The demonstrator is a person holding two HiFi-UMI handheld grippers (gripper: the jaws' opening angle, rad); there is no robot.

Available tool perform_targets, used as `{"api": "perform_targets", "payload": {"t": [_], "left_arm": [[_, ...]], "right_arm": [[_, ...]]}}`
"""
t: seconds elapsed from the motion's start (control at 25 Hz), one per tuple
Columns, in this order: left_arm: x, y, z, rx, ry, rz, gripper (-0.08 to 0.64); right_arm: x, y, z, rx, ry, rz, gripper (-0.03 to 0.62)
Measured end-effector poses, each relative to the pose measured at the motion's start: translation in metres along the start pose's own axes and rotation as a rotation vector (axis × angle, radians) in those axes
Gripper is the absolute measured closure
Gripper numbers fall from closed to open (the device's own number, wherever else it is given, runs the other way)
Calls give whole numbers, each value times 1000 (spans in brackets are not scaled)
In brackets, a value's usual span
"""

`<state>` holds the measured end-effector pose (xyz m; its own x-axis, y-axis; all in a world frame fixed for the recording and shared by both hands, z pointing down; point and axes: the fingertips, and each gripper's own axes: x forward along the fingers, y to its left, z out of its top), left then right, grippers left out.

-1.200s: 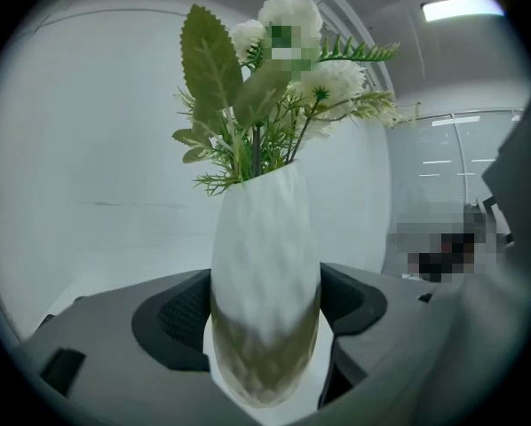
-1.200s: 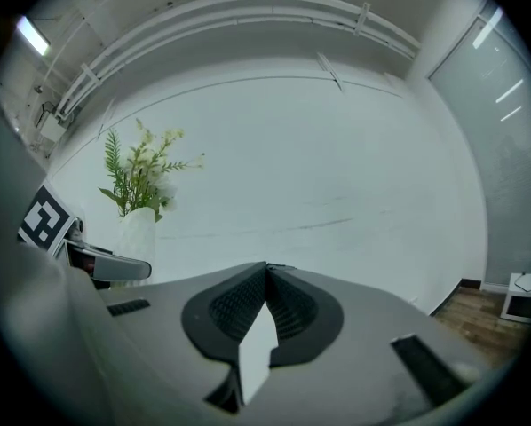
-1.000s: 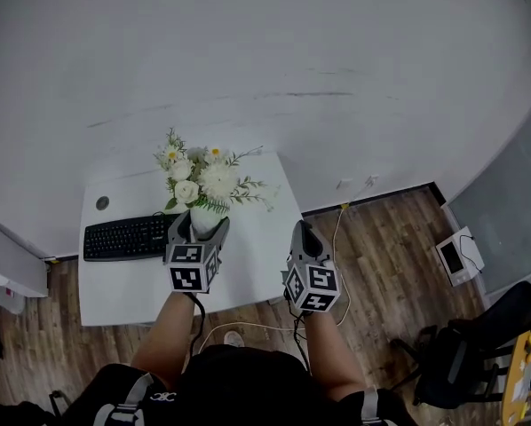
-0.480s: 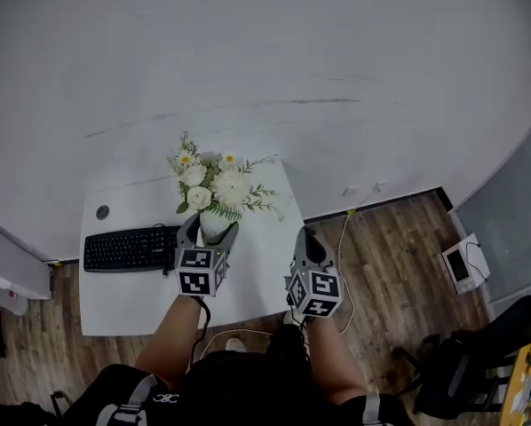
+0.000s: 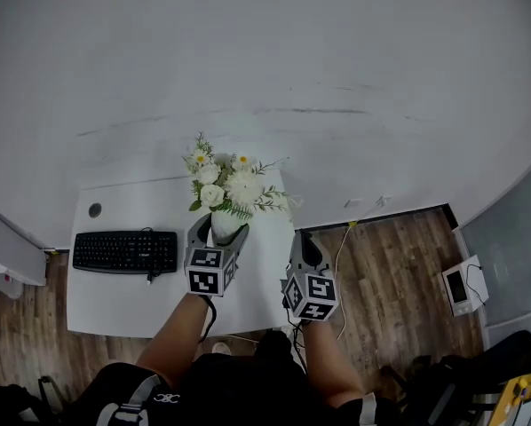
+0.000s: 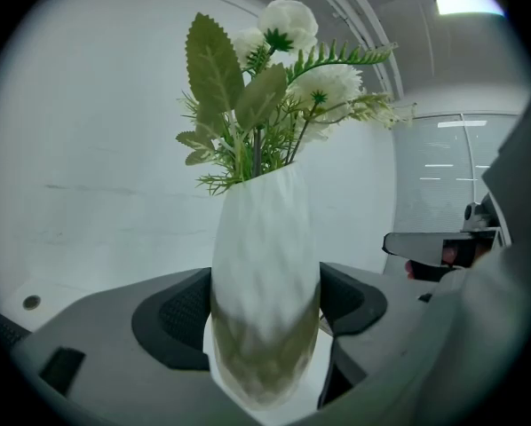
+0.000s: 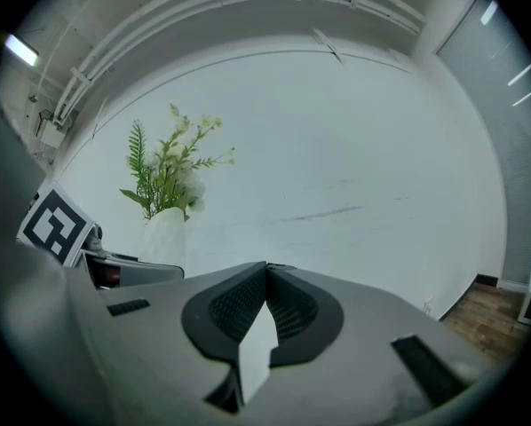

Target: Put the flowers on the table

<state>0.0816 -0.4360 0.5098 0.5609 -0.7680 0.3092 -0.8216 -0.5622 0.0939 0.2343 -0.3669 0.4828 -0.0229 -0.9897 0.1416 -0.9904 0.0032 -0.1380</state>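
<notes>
A white ribbed vase [image 5: 227,227] holds white flowers with green leaves [image 5: 230,185]. My left gripper [image 5: 219,231] is shut on the vase's body, over the right part of the white table [image 5: 123,295]. In the left gripper view the vase [image 6: 265,273] fills the gap between both pads, and the flowers [image 6: 283,87] rise above it. My right gripper [image 5: 301,240] hangs at the table's right edge, shut, with nothing in it. In the right gripper view the right gripper's [image 7: 265,273] tips meet, and the vase [image 7: 163,238] shows to the left.
A black keyboard [image 5: 125,251] lies on the table's left half, with a round cable hole [image 5: 95,209] behind it. A white wall stands right behind the table. On the wood floor to the right are a cable [image 5: 341,238] and a white device [image 5: 465,282].
Both grippers have moved right and a little toward the wall. The vase has travelled with the left gripper, away from the keyboard and toward the table's right end.
</notes>
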Motion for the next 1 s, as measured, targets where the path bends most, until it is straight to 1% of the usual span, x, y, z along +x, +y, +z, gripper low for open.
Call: {"api": "perform_targets", "payload": {"t": [0.24,0.4,0.52,0.64,0.8,1.0], "left_arm": [[48,-18,5,44,-19,13,189],[85,-23,13,54,-56,12,187],[115,-22,16,62,-82,17,189],[144,-15,13,32,-93,28,192],[181,-4,9,2,-120,36,192],[218,-1,3,12,-148,5,193]], "right_arm": [[22,-16,-4,-6,29,71,588],[41,-32,-9,-13,55,97,588],[54,-48,-12,-22,73,101,588],[64,-65,-16,-32,90,98,588],[81,-88,-31,-41,125,87,588],[95,-108,-50,-44,166,70,588]]}}
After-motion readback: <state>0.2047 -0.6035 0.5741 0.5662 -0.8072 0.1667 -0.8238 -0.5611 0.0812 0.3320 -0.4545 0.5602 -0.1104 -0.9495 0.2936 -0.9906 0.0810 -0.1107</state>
